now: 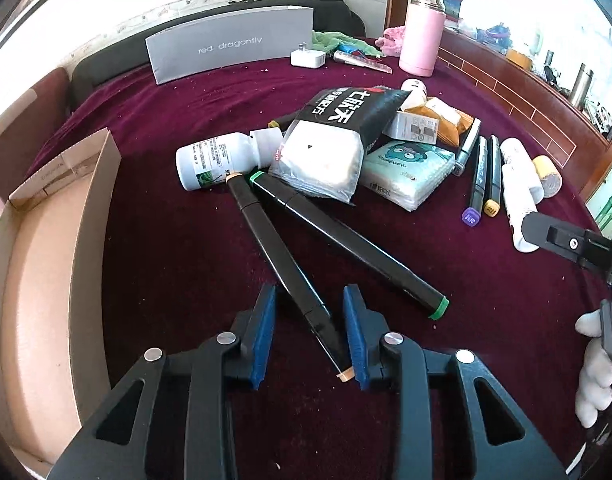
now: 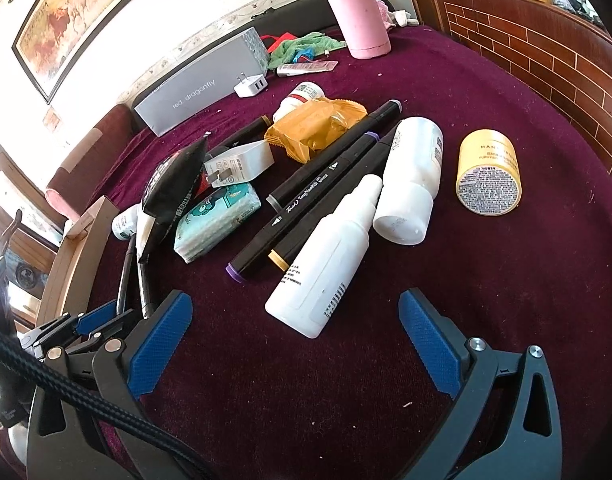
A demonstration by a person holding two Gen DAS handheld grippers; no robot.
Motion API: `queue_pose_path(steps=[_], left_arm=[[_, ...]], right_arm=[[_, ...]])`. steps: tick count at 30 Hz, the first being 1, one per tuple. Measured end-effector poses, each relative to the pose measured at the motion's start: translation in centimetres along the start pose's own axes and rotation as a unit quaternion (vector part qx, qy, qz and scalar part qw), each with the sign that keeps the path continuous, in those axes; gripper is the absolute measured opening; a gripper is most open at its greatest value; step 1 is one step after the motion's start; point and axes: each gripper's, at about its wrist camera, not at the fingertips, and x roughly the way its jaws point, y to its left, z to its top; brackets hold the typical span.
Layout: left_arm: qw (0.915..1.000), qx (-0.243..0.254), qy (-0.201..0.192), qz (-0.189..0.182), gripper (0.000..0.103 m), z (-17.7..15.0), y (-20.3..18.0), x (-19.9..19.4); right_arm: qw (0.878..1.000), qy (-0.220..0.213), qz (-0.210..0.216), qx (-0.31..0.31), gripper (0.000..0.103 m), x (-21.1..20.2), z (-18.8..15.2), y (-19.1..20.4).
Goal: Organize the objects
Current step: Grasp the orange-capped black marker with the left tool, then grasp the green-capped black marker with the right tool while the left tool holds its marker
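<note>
Surroundings: a cardboard tray (image 1: 46, 240) is being seen at nine o'clock of the left view on the maroon velvet cloth (image 1: 178, 264); a grey box printed "red dragonfly" (image 1: 230, 50) and a pink insulated bottle (image 1: 420, 36) are being seen toward twelve and one o'clock.

Obstruction: a black-and-clear plastic food pouch (image 1: 330, 140) is being seen lying over the far end of the green-capped black marker (image 1: 346, 240); a white pill bottle lying on its side (image 1: 222, 156) is being touched by the far end of the beige-capped black marker (image 1: 282, 264).

Left tongs: the left gripper (image 1: 310, 330) is being held partly open, its blue pads either side of the beige-capped marker; the near cap appears to be touching the right pad, and no grip is being shown.

Right tongs: the right gripper (image 2: 294, 344) is being held wide apart and released, nothing between the pads; a white plastic squeeze bottle (image 2: 326, 264) is lying just beyond it at twelve o'clock.

Task things: the pile is being seen mid-cloth, at twelve to two o'clock of the left tongs.

Count: three more markers (image 2: 306, 192) are being seen side by side, with purple, yellow and grey ends; two white bottles are being seen there, the squeeze bottle and a wider one (image 2: 410, 184); one yellow cylindrical tub (image 2: 489, 172); one pale-green tissue pack (image 2: 216, 220); two white plug chargers (image 2: 242, 164).
</note>
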Motion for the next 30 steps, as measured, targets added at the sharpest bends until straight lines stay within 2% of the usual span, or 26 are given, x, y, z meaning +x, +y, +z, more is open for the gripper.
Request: queue_pose_path(steps=[3, 7, 9, 12, 16, 25, 27, 30], left_arm=[[0.9999, 0.011, -0.002, 0.01, 0.039, 0.2, -0.6, 0.3], [0.9998, 0.009, -0.012, 0.013, 0.039, 0.3, -1.0, 0.4], [0.9999, -0.002, -0.015, -0.002, 0.023, 0.1, -0.4, 0.0], [0.9993, -0.019, -0.028, -0.017, 0.013, -0.4, 0.7, -1.2], [0.9974, -0.046, -0.043, -0.035, 0.012, -1.6, 2.4, -3.5], [0.9932, -0.048, -0.097, -0.043, 0.012, -4.1, 3.9, -8.9], [0.9919, -0.054, -0.105, -0.048, 0.012, -4.7, 4.6, -9.8], [0.9894, -0.072, -0.113, -0.056, 0.012, -5.5, 5.8, -10.7]], right_arm=[[1.0, 0.0, -0.001, -0.001, 0.103, 0.0, 0.0, 0.0], [1.0, 0.0, -0.005, -0.003, 0.103, 0.0, 0.0, 0.0], [1.0, 0.0, -0.007, -0.005, 0.103, 0.1, -0.1, 0.1], [1.0, 0.001, -0.013, -0.009, 0.103, 0.2, -0.1, 0.2], [0.999, 0.003, -0.027, -0.02, 0.103, 0.4, -0.2, 0.6], [0.998, 0.014, -0.049, -0.029, 0.102, 0.2, -0.4, 1.2], [0.998, 0.02, -0.046, -0.034, 0.097, -0.4, -0.8, 1.7], [0.999, 0.008, -0.025, -0.04, 0.097, -2.4, -1.4, 2.9]])
